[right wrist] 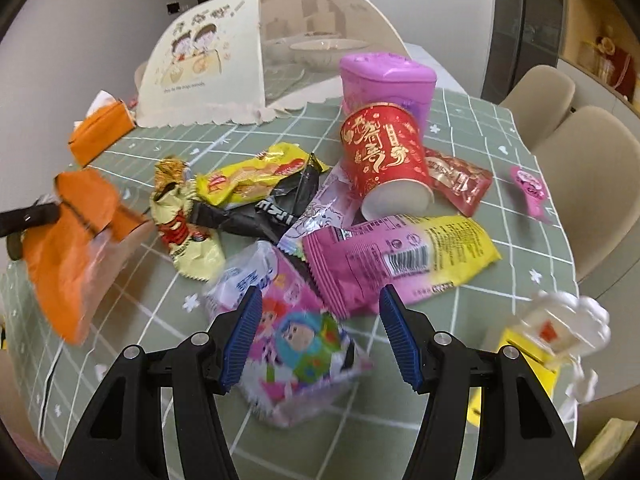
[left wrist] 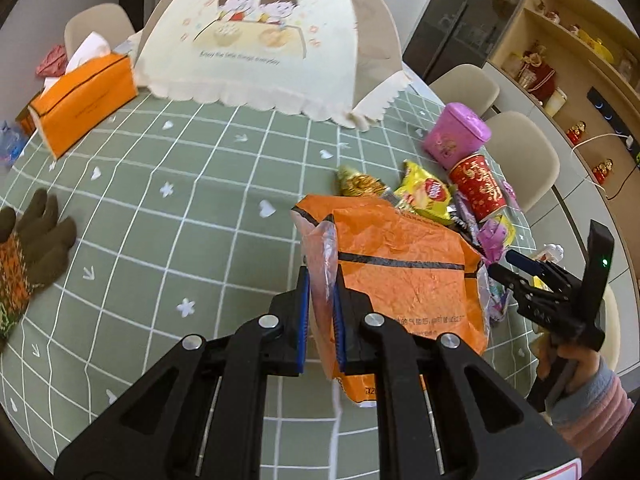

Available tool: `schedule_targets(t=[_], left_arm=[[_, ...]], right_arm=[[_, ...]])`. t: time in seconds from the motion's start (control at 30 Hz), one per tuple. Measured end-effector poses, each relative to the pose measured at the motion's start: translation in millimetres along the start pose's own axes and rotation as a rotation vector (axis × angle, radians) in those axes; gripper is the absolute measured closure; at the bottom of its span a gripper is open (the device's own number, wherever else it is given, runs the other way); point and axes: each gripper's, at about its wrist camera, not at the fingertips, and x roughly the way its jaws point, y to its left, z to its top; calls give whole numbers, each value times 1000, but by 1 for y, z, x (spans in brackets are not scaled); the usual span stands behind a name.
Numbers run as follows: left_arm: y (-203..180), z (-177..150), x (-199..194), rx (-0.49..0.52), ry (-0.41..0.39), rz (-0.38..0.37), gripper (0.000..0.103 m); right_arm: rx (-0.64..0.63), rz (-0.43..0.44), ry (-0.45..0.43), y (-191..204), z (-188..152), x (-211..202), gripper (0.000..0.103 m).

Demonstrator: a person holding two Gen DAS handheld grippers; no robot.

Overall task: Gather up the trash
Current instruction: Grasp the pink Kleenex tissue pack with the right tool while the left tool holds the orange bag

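Left wrist view: my left gripper (left wrist: 320, 312) has its blue pads pinched on the edge of an orange plastic bag (left wrist: 400, 272), which hangs crumpled over the green checked tablecloth (left wrist: 168, 216). Beyond the bag lie a yellow snack wrapper (left wrist: 426, 194), a red paper cup (left wrist: 478, 186) on its side and a pink tin (left wrist: 458, 134). Farther back stand a cream food cover (left wrist: 260, 40) and an orange tissue box (left wrist: 84, 100); a brown glove (left wrist: 36, 236) rests at the left edge.

In the right wrist view my right gripper (right wrist: 316, 336) is spread wide, its pads touching nothing, hovering over a cartoon-printed wrapper (right wrist: 296, 340) on the cloth. Just past it lies a pink and yellow wrapper (right wrist: 400, 256), then a black wrapper (right wrist: 272, 212), a gold wrapper (right wrist: 180, 216), and a small red packet (right wrist: 460, 180) beside the cup. The trash is piled on the table between both grippers.
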Motion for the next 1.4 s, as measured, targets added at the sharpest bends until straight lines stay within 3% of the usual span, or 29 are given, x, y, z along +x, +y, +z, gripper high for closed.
schedule_targets(t=[0.3,0.47,0.57,0.77,0.83,1.1,1.2,1.27,1.4], left_arm=[[14,-1,7,5,8,-10,92],[22,-7,14,-21,29,-28,92],[23,-11,13,-16,31,-36,92],[33,-15,8,-24,29,-29,92],[37,-15,5,-33,27,-25,92],[48,-23,-7,-54,20,-13,92],[47,-24,-7,-57,20,-15,92],[46,-23,-7,-59,21,-22,92],[40,-22,-9,-52,13,-36,92]], right_arm=[[149,89,41,21,-46,-15,45],[141,88,46,40,-62,-32,45],[88,59,27,45,-57,-39,46],[-111,43,84,61,-41,-18,46],[-149,43,126,63,-41,-7,46],[-240,62,146,79,-43,-4,46],[-253,68,147,85,-42,-6,63],[-259,60,156,87,-43,-9,81],[-228,47,143,87,-47,-21,89]])
